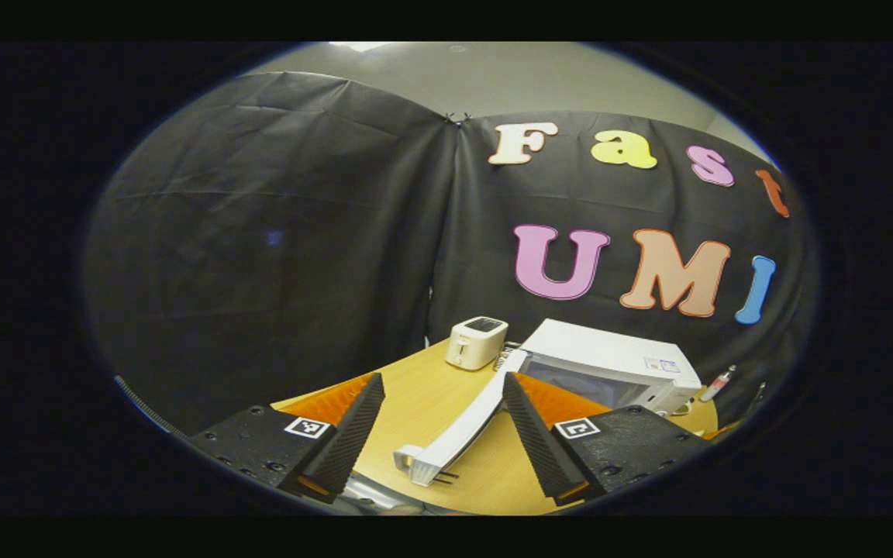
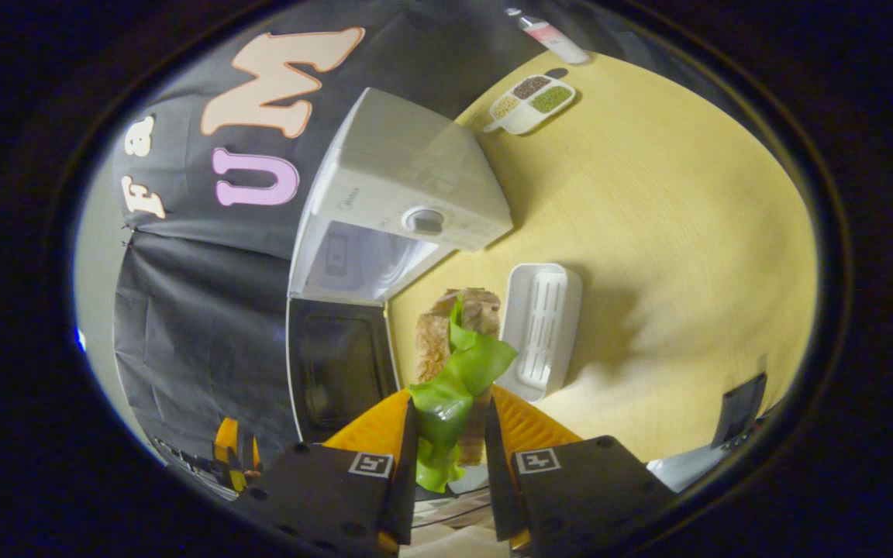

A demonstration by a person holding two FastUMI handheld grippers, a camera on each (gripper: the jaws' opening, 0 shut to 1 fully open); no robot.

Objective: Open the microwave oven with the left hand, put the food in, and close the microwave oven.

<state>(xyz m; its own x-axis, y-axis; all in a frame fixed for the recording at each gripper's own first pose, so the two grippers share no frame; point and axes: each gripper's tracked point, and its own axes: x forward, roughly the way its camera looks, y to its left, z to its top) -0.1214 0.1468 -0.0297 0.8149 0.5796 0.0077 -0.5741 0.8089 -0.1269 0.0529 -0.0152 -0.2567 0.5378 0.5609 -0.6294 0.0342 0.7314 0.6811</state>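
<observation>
The white microwave (image 1: 609, 360) stands on the wooden table (image 1: 423, 395) with its door (image 1: 458, 430) swung wide open toward me. My left gripper (image 1: 442, 377) is open, holds nothing, and hovers just in front of the door's edge. In the right gripper view the microwave (image 2: 408, 170) shows its open cavity (image 2: 353, 260) and the dark glass door (image 2: 338, 372). My right gripper (image 2: 450, 403) is shut on the food, a sandwich (image 2: 462, 318) of brown bread with a green lettuce leaf. It holds the sandwich above the table, just off the cavity's opening.
A white toaster (image 1: 476, 341) stands behind the microwave's door side. A white slatted tray (image 2: 543, 329) lies by the sandwich. A divided dish of grains (image 2: 528, 101) and a bottle (image 2: 547, 35) sit beyond the microwave. The table (image 2: 671, 232) is bare wood farther off.
</observation>
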